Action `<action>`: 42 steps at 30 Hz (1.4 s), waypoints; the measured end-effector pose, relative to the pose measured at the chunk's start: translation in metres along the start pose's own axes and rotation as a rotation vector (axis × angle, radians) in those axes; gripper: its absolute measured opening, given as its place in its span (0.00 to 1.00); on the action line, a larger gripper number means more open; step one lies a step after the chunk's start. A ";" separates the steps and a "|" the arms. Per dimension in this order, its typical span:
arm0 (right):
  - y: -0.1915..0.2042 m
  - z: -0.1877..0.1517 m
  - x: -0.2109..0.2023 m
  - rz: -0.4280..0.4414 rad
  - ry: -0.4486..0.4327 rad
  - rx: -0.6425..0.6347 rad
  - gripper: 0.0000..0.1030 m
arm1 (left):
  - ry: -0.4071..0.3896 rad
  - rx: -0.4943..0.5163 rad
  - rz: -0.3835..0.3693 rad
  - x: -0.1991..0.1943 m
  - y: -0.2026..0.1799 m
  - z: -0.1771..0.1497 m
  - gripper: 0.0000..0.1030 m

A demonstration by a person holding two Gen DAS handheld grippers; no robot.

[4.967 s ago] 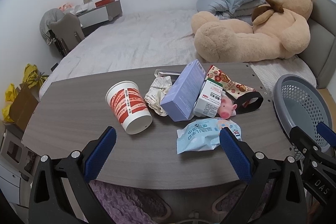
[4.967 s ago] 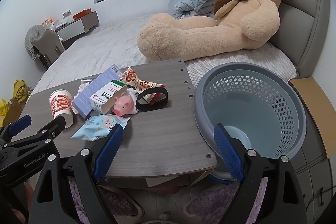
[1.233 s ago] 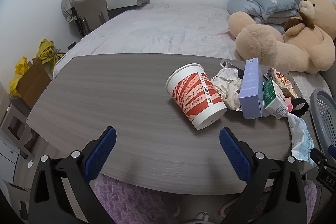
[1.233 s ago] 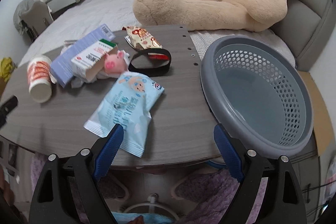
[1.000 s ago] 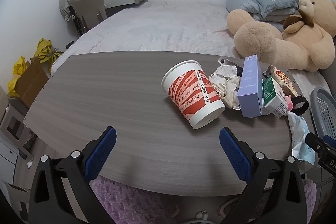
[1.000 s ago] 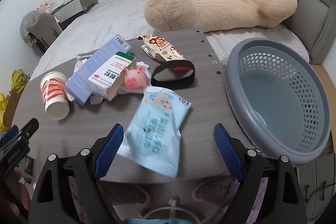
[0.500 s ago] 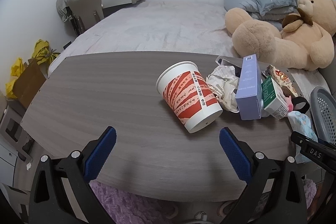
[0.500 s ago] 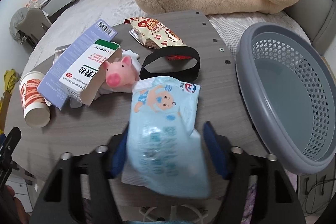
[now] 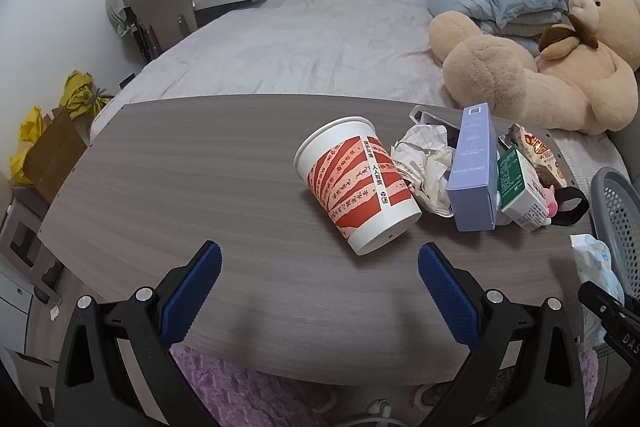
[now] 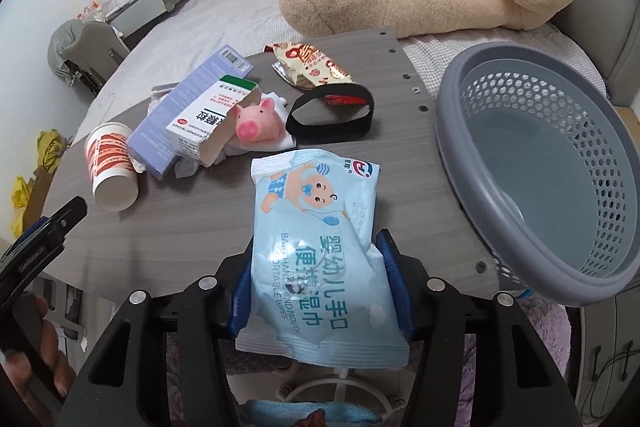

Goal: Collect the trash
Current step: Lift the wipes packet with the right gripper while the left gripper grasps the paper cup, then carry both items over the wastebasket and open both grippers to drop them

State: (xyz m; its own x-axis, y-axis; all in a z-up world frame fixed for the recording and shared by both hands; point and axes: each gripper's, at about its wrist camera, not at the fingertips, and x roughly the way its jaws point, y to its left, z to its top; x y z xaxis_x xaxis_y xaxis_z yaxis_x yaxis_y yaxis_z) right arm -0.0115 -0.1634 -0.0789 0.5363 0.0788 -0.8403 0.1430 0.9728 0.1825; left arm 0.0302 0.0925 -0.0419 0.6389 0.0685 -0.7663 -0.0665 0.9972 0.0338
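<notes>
My right gripper (image 10: 318, 291) is shut on a light blue baby-wipes packet (image 10: 316, 247) and holds it over the table's near edge, left of the grey perforated basket (image 10: 452, 131). The packet also shows in the left wrist view (image 9: 596, 267). My left gripper (image 9: 320, 283) is open and empty, just short of a red-and-white paper cup (image 9: 356, 183) lying on its side. Beside the cup lie crumpled paper (image 9: 424, 163), a purple box (image 9: 472, 167), a green-and-white carton (image 9: 520, 191), a snack wrapper (image 10: 312, 67) and a black band (image 10: 332, 115).
A pink toy pig (image 10: 256, 123) sits among the trash. The grey wooden table (image 9: 180, 171) stands against a bed with a big teddy bear (image 9: 532, 83). The basket (image 9: 616, 211) stands at the table's right end. A purple rug (image 9: 248, 395) lies below.
My right gripper has closed on the wipes packet and lifted it towards the camera. My left gripper has drifted slightly, staying open before the cup.
</notes>
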 end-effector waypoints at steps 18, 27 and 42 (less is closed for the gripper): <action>-0.020 0.003 0.003 0.049 -0.021 0.044 0.52 | 0.050 -0.119 -0.024 0.051 -0.005 0.037 0.94; -0.019 0.006 0.011 0.059 -0.007 0.041 0.52 | 0.051 -0.135 -0.019 0.067 0.003 0.038 0.93; -0.017 0.008 0.001 0.053 -0.031 0.033 0.52 | 0.038 -0.108 -0.077 0.076 0.008 0.048 0.60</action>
State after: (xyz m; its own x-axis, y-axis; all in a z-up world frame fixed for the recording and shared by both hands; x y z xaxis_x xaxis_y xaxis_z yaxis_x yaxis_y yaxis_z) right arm -0.0072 -0.1820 -0.0787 0.5696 0.1225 -0.8128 0.1409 0.9597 0.2433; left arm 0.1150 0.1074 -0.0691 0.6159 -0.0117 -0.7878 -0.1012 0.9904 -0.0938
